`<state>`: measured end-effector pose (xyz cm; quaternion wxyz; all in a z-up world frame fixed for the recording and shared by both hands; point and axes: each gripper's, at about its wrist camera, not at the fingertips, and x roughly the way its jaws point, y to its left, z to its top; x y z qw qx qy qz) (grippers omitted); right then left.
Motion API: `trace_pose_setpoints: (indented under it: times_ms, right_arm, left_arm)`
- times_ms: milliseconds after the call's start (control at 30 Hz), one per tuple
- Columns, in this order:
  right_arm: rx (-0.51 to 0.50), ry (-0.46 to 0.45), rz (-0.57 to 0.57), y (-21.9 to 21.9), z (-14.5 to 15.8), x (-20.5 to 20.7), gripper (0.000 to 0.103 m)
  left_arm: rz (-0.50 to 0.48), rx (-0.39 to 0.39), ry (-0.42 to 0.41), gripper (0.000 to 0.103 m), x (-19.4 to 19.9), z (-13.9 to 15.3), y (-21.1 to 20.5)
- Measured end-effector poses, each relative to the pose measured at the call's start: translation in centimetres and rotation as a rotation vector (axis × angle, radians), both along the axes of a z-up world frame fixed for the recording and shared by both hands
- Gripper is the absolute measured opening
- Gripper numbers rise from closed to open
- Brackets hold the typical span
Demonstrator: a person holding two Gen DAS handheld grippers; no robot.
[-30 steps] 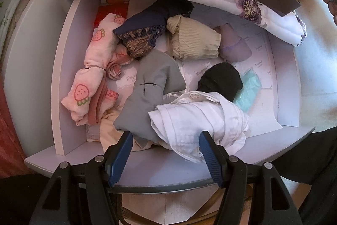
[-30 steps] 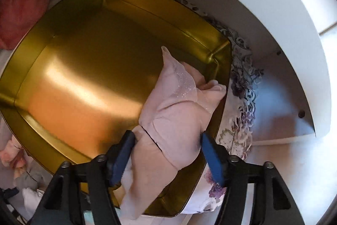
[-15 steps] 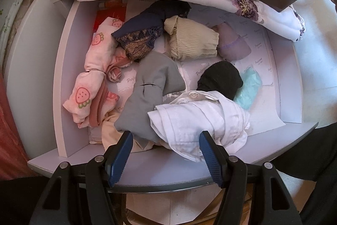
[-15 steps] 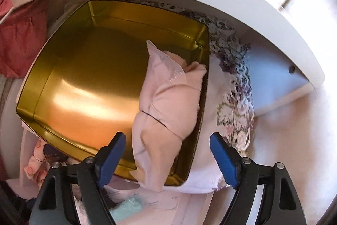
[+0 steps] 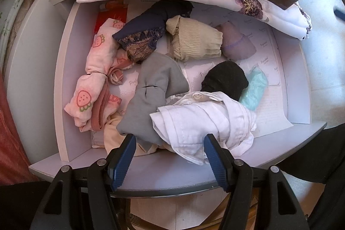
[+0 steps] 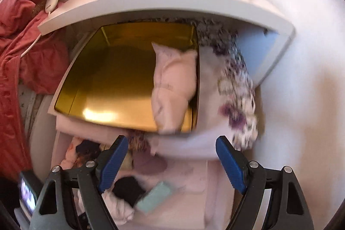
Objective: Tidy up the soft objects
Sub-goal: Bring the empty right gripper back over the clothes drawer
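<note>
The pink bundle (image 6: 172,87) lies in the gold tin (image 6: 120,83), my right gripper (image 6: 172,163) empty with jaws opening, so placing looks done; next my open, empty left gripper (image 5: 169,156) should take the white shirt (image 5: 204,122) from the drawer (image 5: 64,79).

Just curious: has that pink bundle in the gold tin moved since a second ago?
No. The pink bundle lies against the same wall of the gold tin; only the right gripper, jaws opening and empty, has drawn back from it.

Pink bundle (image 6: 172,87) inside gold tin (image 6: 120,83)
</note>
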<state>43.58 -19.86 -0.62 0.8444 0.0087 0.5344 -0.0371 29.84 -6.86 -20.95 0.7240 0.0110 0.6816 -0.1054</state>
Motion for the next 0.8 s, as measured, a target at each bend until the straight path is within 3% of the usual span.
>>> trace_pose_setpoints:
  times_ms: [200, 367, 567, 800]
  right_arm:
    - [0.060, 0.208, -0.108, -0.3, -6.2, -3.3, 0.086]
    - [0.031, 0.376, -0.135, 0.0, -11.2, -4.4, 0.086]
    - [0.061, 0.455, -0.157, -0.1, -14.3, -5.1, 0.086]
    - [0.084, 0.515, -0.169, -0.3, -16.9, -5.6, 0.086]
  left_arm:
    - [-0.025, 0.008, -0.001, 0.067, -0.3, -0.1, -0.4]
    - [-0.020, -0.010, -0.011, 0.067, -0.6, 0.4, -0.4]
    - [0.015, -0.043, -0.022, 0.067, -0.5, 1.4, 0.7]
    - [0.143, -0.070, -0.033, 0.067, 0.1, 2.3, 3.6]
